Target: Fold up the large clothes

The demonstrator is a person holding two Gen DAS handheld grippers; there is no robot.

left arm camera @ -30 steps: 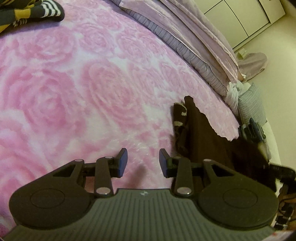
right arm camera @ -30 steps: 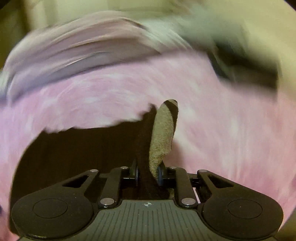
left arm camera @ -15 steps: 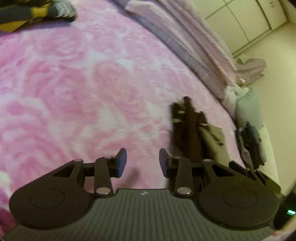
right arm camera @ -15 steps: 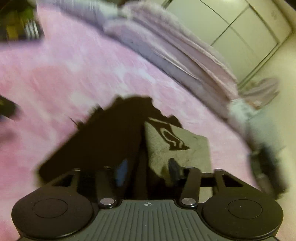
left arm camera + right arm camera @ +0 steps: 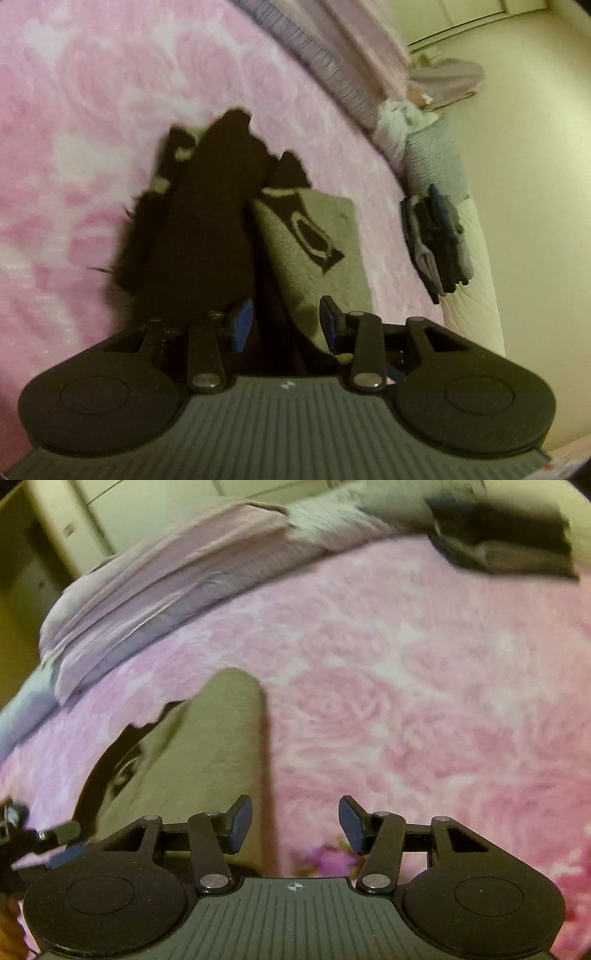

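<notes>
Left wrist view: left gripper [image 5: 286, 325], jaws a little apart, the pads pressing on nothing. The dark brown and tan garment [image 5: 207, 229] lies on the pink rose blanket [image 5: 92, 110], folded into a narrow heap, a tan panel with a dark loop motif facing up on its right half. The garment's near edge runs under and between the fingertips; whether the pads touch it cannot be told. A second ago this gripper stood over bare blanket with the garment off to its right; it now stands over the garment itself. A lilac quilt [image 5: 321, 55] lies along the blanket's far edge; a small dark bundle [image 5: 436, 240] sits at the bed's right side.

Right wrist view: right gripper [image 5: 295, 825], jaws wide apart with only blanket between them. A second ago they were clamped on a tan fold of the garment; they opened within that second and the fold is released. The tan fold [image 5: 218, 746] now lies flat on the blanket [image 5: 406, 701], up and left of the left fingertip [image 5: 238, 823]. The lilac quilt [image 5: 155, 587] is bunched at upper left; a blurred dark item [image 5: 506, 542] lies at upper right
</notes>
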